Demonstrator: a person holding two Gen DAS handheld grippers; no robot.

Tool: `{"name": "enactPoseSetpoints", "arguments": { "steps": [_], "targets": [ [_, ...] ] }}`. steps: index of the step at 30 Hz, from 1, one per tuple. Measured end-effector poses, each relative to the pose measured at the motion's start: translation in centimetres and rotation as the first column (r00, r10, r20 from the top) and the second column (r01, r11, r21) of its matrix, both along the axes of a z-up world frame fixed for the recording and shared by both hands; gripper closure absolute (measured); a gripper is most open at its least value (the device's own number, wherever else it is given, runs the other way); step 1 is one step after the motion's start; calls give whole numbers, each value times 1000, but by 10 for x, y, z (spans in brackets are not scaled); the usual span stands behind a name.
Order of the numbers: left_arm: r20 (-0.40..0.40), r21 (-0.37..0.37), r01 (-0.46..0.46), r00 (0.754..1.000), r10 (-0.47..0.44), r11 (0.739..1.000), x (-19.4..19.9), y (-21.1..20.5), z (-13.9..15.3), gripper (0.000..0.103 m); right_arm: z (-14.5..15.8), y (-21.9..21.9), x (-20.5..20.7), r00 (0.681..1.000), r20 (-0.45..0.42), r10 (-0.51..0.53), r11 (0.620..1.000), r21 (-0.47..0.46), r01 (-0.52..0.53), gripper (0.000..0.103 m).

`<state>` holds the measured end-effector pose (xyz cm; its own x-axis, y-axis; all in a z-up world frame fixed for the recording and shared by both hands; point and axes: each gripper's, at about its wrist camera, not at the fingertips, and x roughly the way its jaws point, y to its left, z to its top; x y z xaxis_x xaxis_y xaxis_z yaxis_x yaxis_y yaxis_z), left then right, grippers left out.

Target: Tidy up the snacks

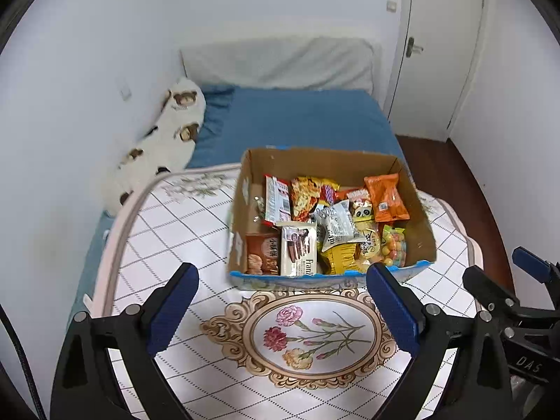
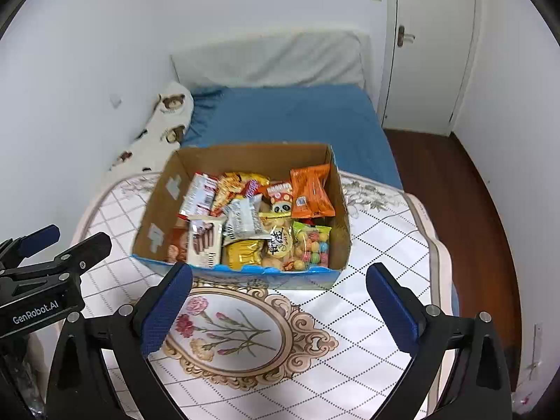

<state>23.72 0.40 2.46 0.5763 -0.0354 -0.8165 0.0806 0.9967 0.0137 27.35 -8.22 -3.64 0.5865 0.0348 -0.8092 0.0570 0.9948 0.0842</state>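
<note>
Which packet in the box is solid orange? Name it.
The orange packet at the cardboard box's far right corner; the other wrappers are white, yellow, red or brown.

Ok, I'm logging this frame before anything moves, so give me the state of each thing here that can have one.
left gripper: open, empty, above the table mat
right gripper: open, empty, short of the box
cardboard box: open-topped, upright, full of snacks
orange snack packet: sealed, leaning in the box's far right corner
wafer packet: sealed, lying flat at the box's near side
door: closed
</note>
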Motion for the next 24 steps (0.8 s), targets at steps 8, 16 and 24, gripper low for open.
{"name": "enactPoseSetpoints", "arguments": {
  "steps": [8, 16, 24],
  "targets": [
    [49, -16, 19, 999, -19, 1000, -55, 4, 34, 5, 53, 4, -63, 993, 122, -10, 1000, -5, 10, 1],
    [89, -24, 13, 996, -11, 1000, -94, 5, 55, 5, 88, 12, -109, 980, 197, -1, 999, -34, 8, 0],
    [127, -22, 3, 992, 0, 1000, -115, 5, 70, 5, 99, 12, -133, 979, 206, -1, 1000, -28, 7, 0]
  ]
}}
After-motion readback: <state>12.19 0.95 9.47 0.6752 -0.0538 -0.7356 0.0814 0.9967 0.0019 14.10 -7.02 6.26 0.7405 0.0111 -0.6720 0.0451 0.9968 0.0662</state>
